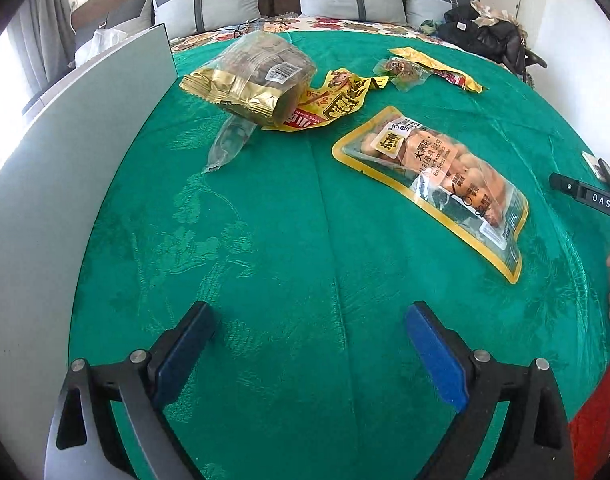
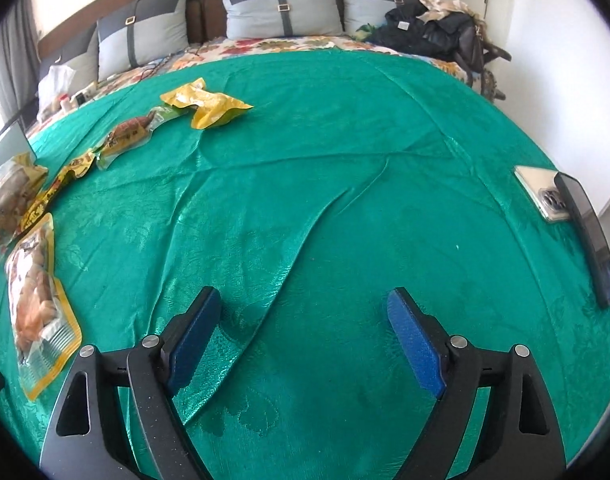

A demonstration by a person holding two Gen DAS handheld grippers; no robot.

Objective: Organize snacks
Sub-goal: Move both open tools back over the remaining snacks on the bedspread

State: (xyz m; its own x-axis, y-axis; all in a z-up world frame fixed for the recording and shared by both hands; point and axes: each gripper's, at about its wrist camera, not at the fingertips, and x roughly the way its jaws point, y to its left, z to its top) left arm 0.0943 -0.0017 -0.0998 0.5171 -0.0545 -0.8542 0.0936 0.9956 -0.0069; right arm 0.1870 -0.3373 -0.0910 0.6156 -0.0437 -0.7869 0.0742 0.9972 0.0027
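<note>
Hidden or cut off: I cannot read most of the print on the packets. A grey panel (image 1: 45, 184) blocks the left edge of the bed in my left wrist view. The gold bag (image 1: 253, 76) covers part of the yellow printed wrapper (image 1: 333, 100) lying under it. In my right wrist view the gold bag is cut by the left edge of the picture.

Hard to make out: a clear, crumpled wrapper (image 1: 229, 144) lies just beside the gold bag; I cannot tell whether anything is in it. A small clear packet with something brown (image 2: 131, 130) sits between the yellow printed wrapper and a yellow pouch (image 2: 205, 106) toward the headboard side.

Left gripper (image 1: 309, 316): I see the fingers spread wide, nothing between them, over bare green bedspread (image 1: 289, 240) near the foot edge.

Right gripper (image 2: 301, 300): released too, its blue pads (image 2: 415, 344) well apart over a fold in the cloth.

Sausage pack (image 1: 437, 184): yellow-bordered, flat on the bedspread, ahead and to the right of my left fingers, not touching them. From the right wrist it lies well to the left of the fingers (image 2: 37, 300).

Other snacks: all cluster on the bed's left half, farther off than the sausage pack.

Right edge of bed: two phones (image 2: 565, 216) lie together.
</note>
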